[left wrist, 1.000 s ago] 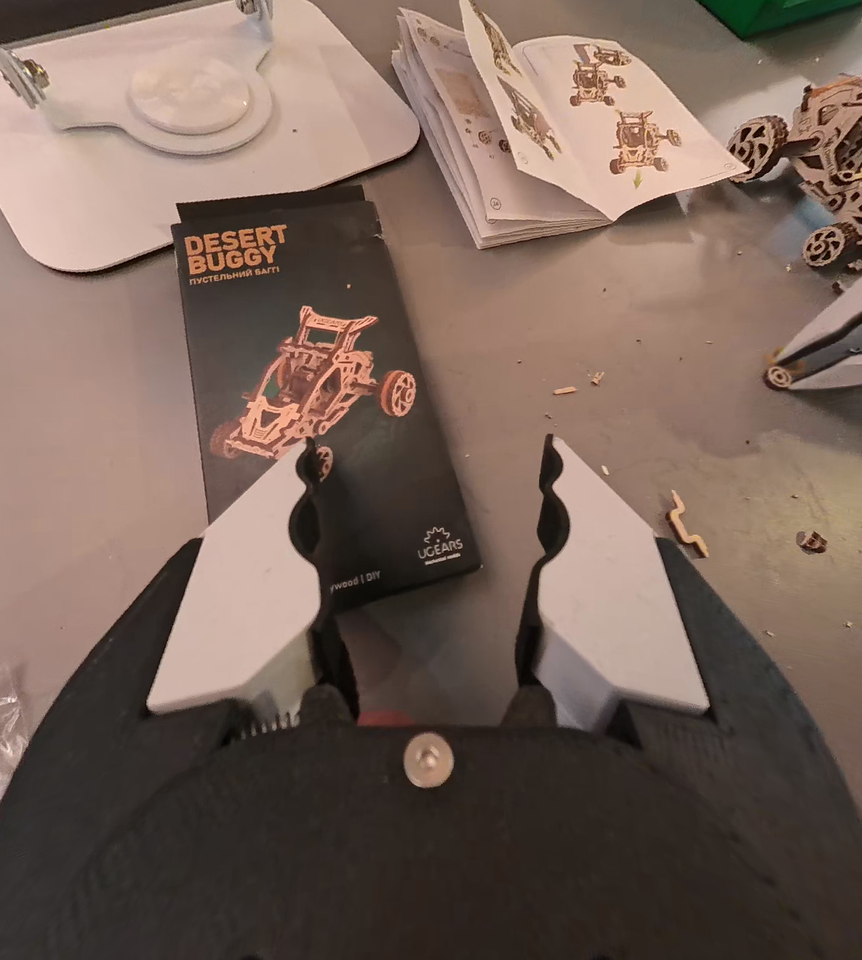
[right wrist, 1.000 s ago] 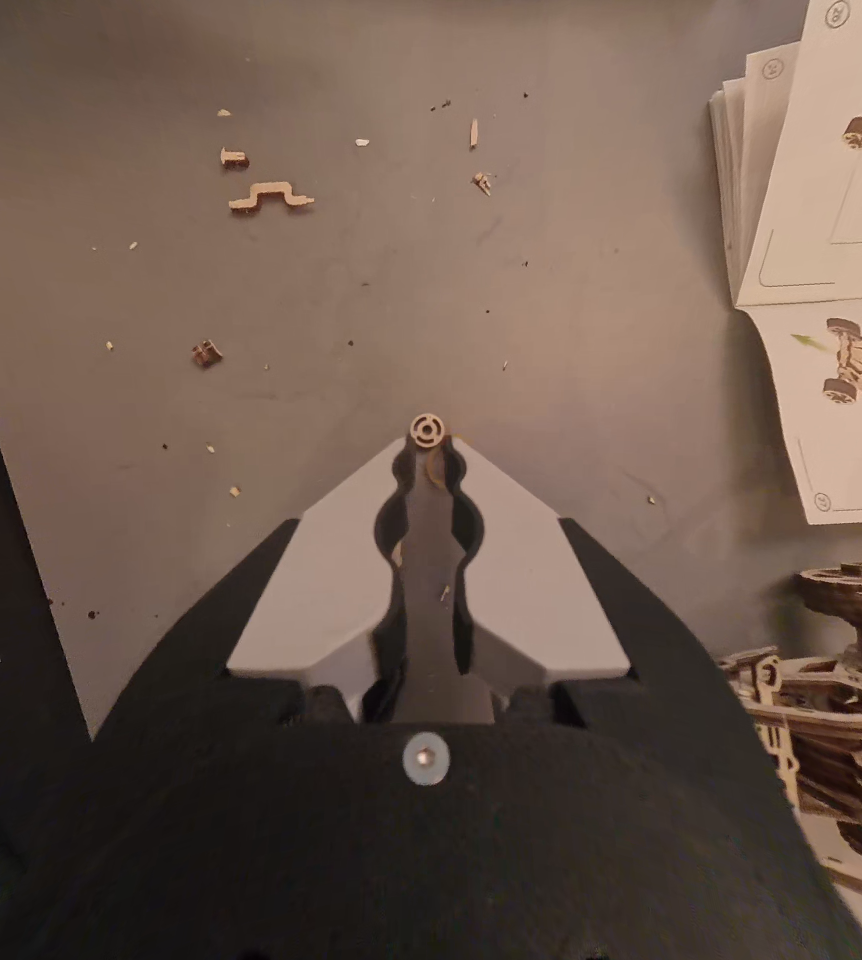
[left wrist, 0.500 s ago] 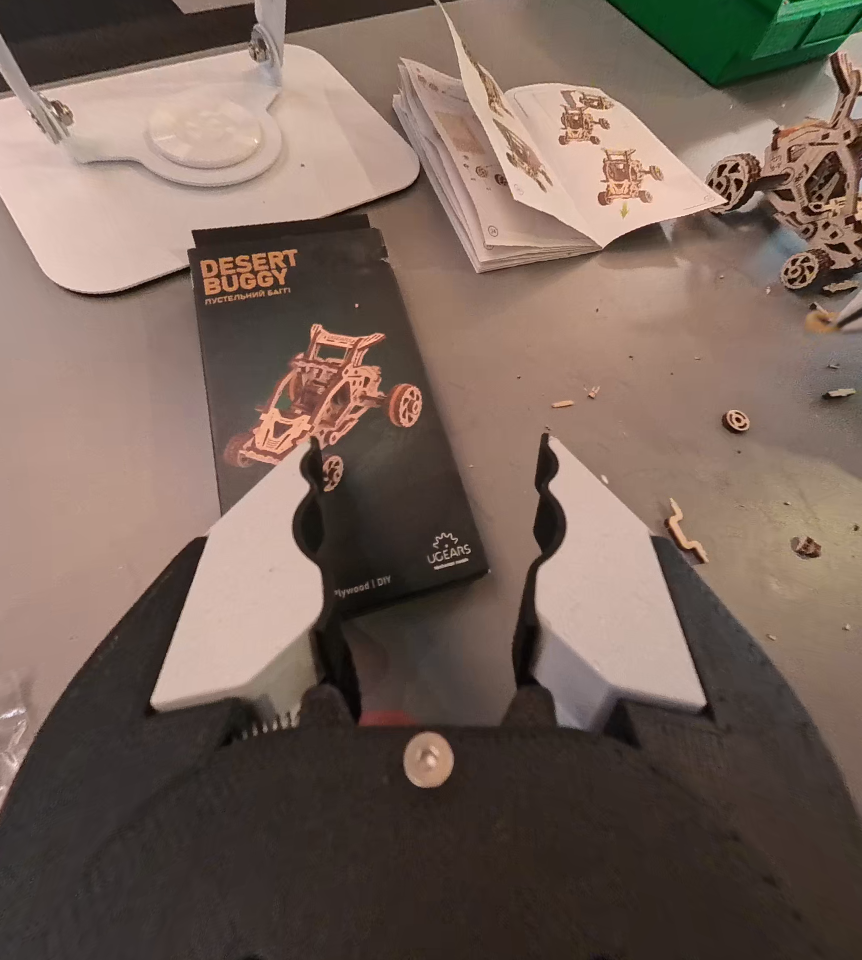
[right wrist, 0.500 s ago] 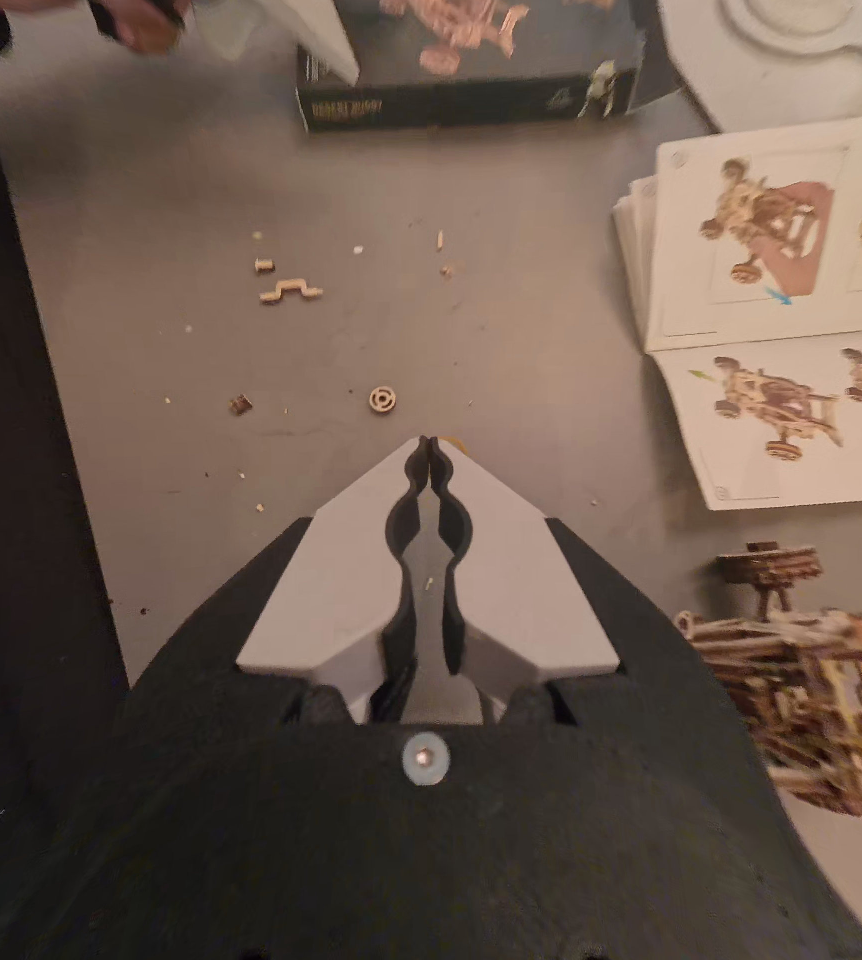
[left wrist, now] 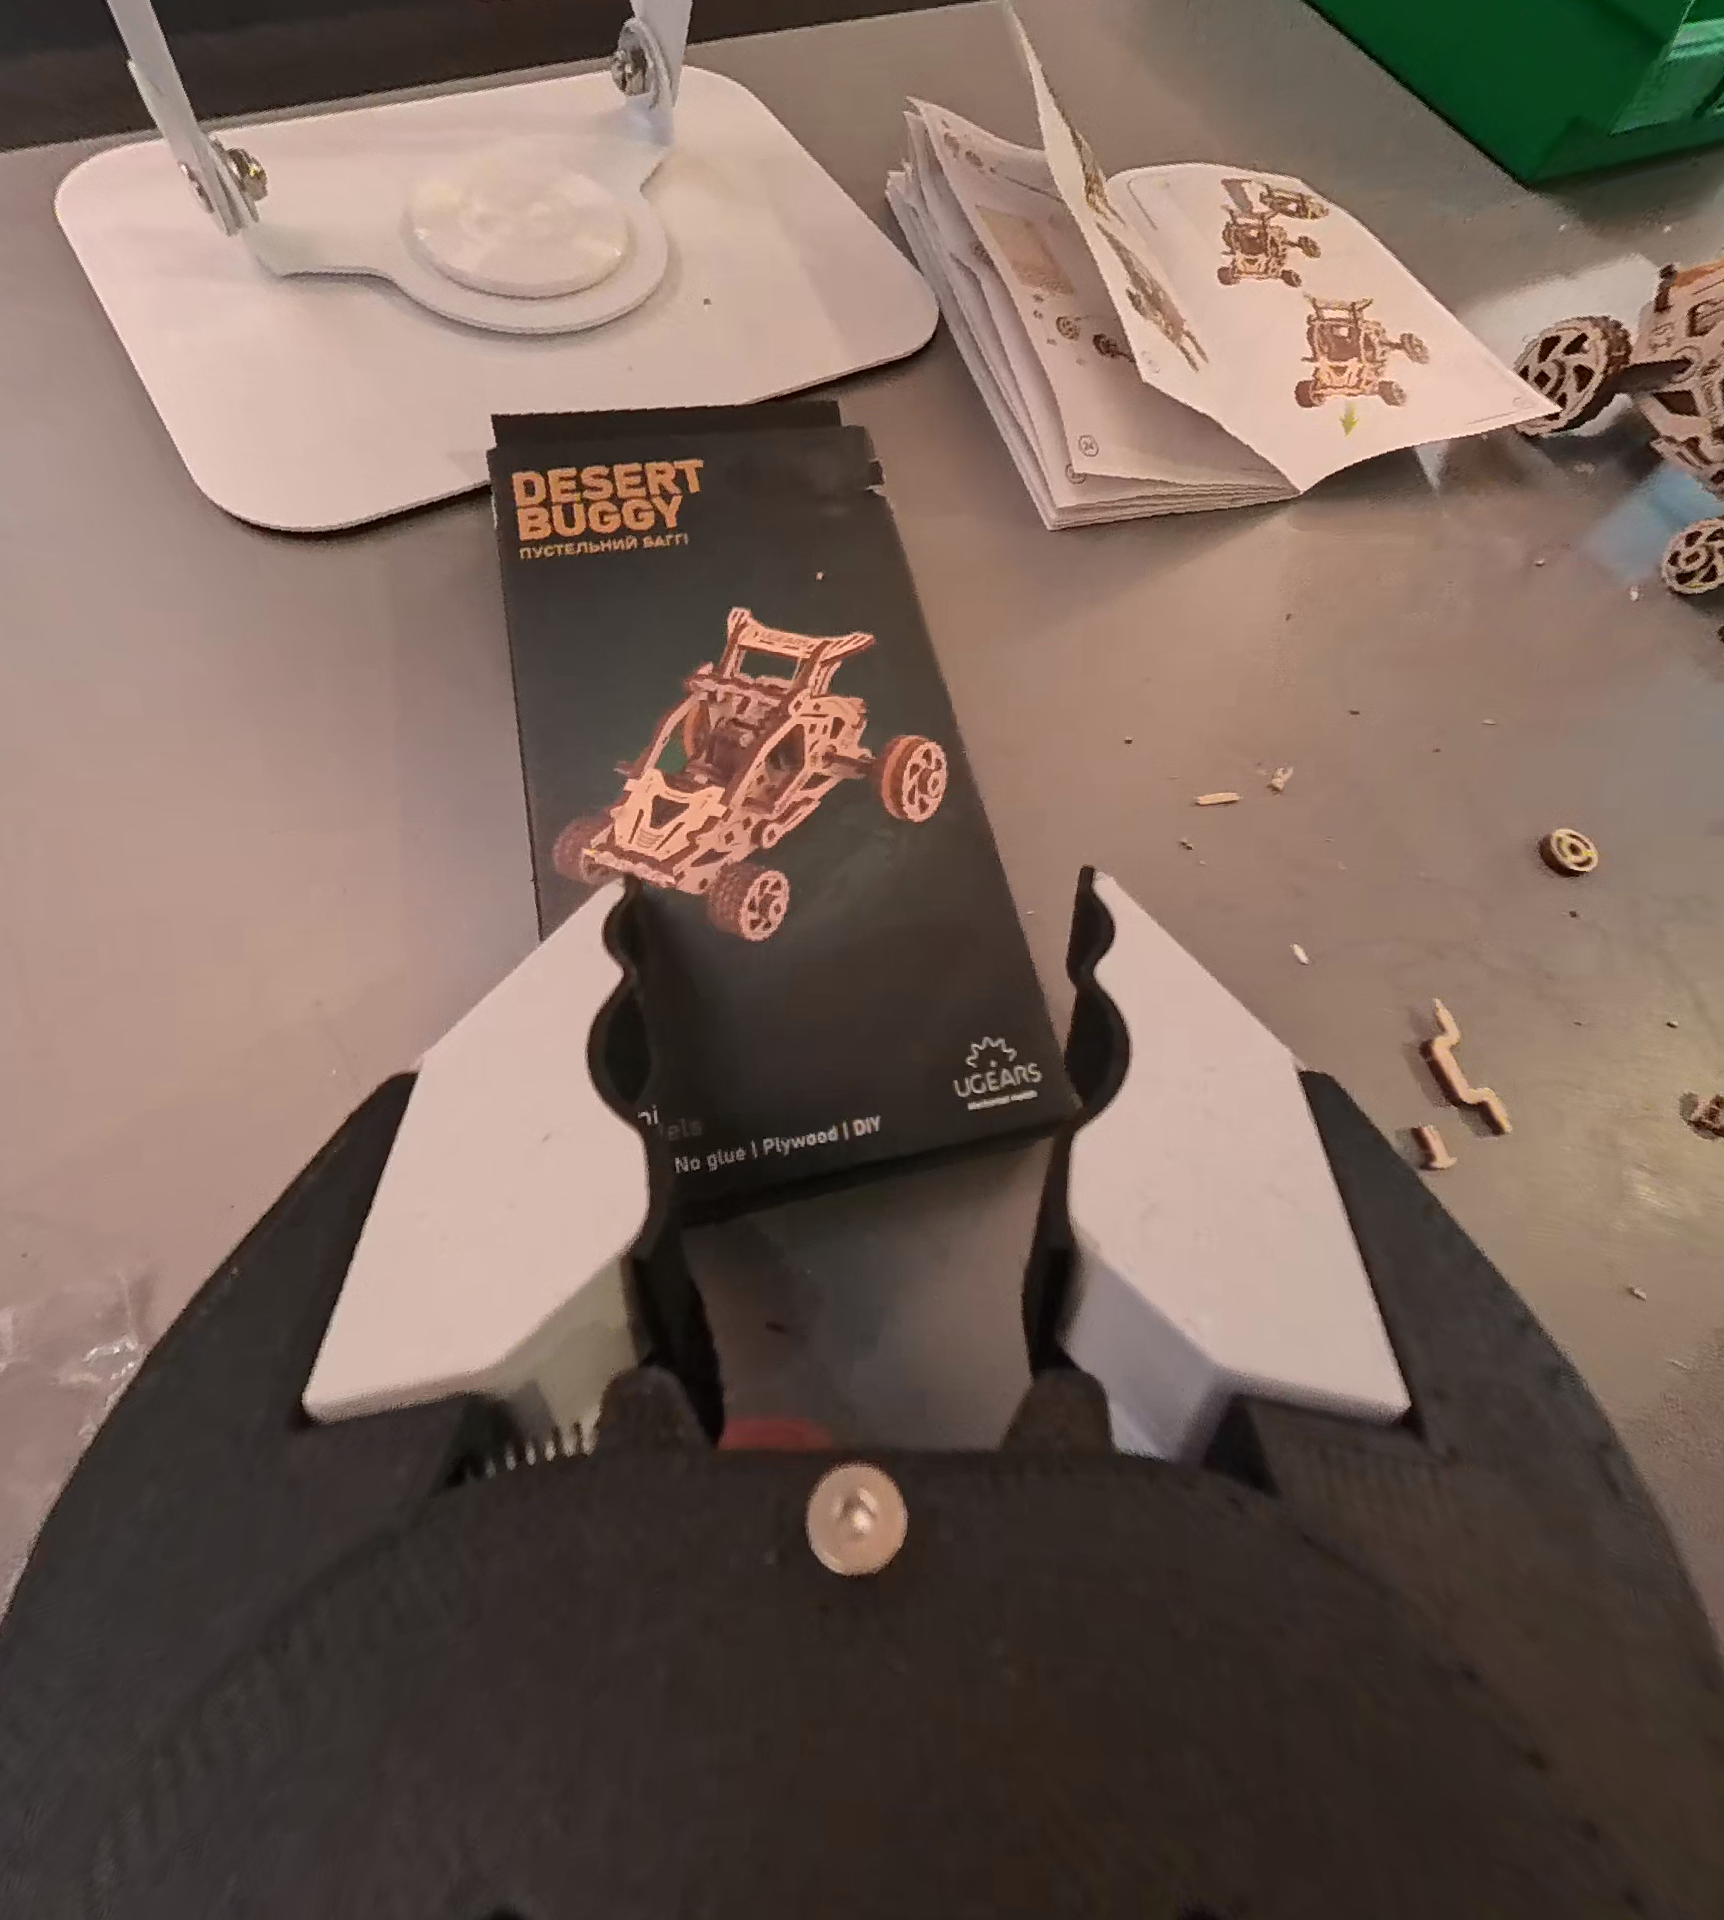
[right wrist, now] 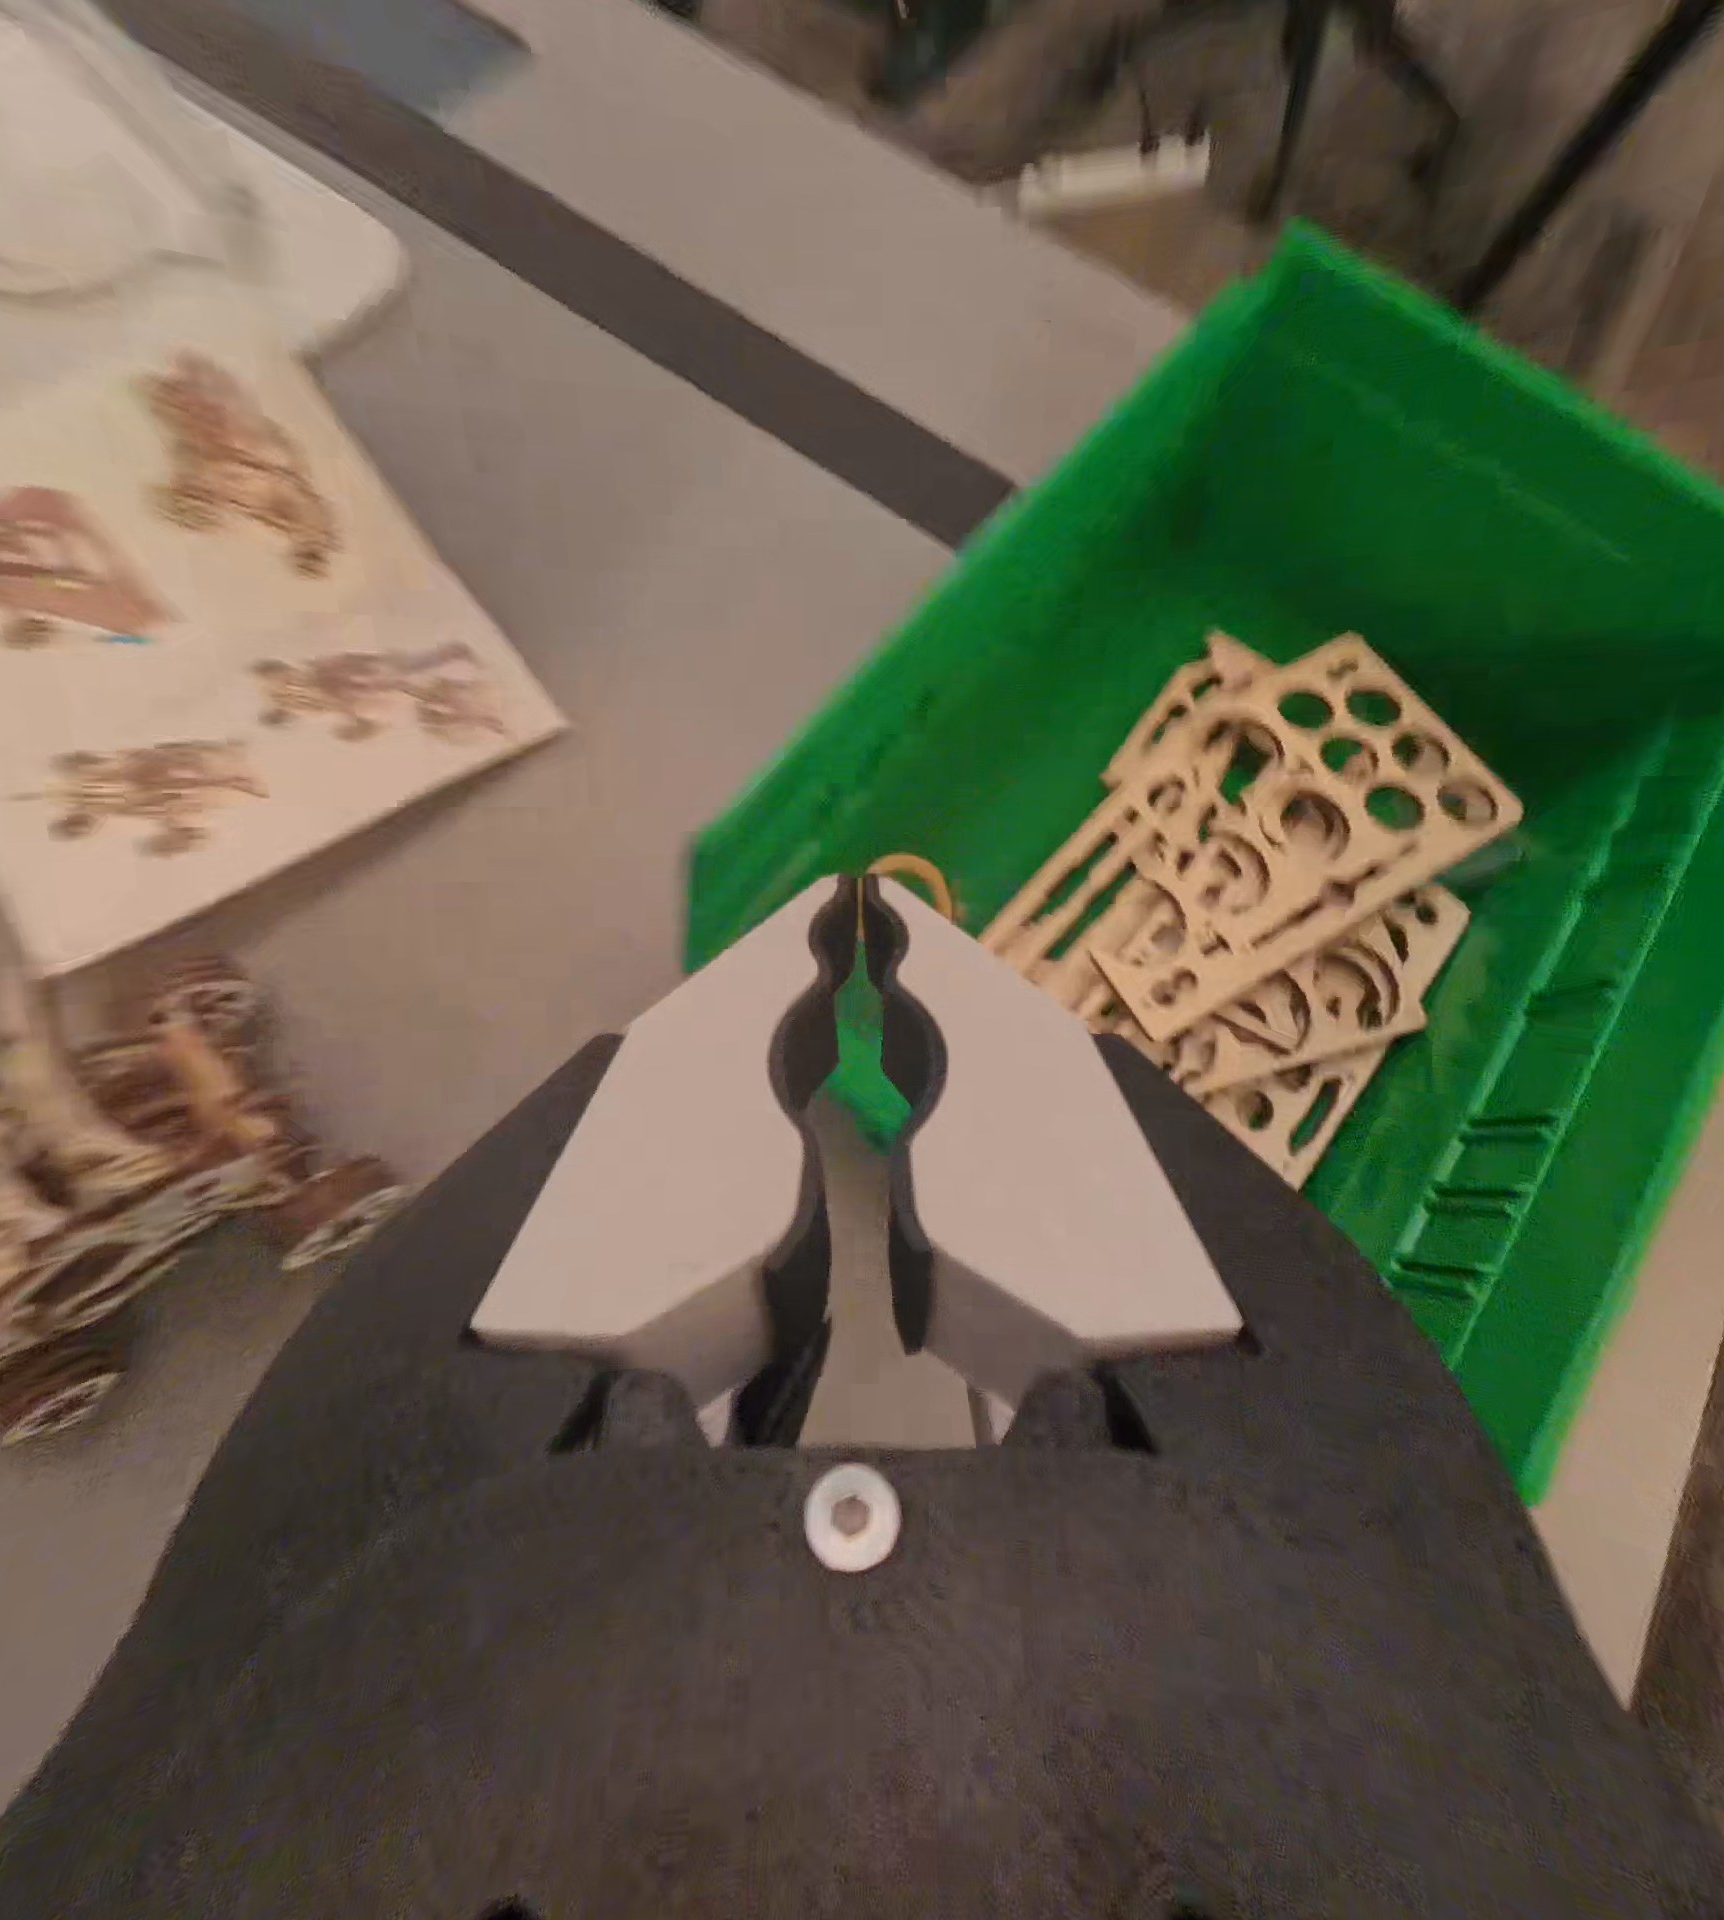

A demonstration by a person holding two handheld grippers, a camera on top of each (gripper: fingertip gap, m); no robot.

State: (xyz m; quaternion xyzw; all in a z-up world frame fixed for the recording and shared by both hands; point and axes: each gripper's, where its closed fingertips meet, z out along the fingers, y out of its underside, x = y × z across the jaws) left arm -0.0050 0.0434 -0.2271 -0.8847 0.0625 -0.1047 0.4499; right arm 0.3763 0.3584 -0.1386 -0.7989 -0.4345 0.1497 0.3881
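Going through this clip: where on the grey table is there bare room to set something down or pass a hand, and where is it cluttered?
Bare table lies left of the black box, below the white stand base. A narrower strip runs between box and booklet. Crowded: wood scraps to the right, wooden buggy model, green bin holding cut-out sheets. Left gripper open; right gripper pinches a thin yellowish loop.

In the left wrist view, a box (left wrist: pixel 744 790) lies at frame centre, with a stand base (left wrist: pixel 338 343) at upper left. A booklet (left wrist: pixel 1180 343) lies at upper right, and a wooden model (left wrist: pixel 1710 416) at the right edge.
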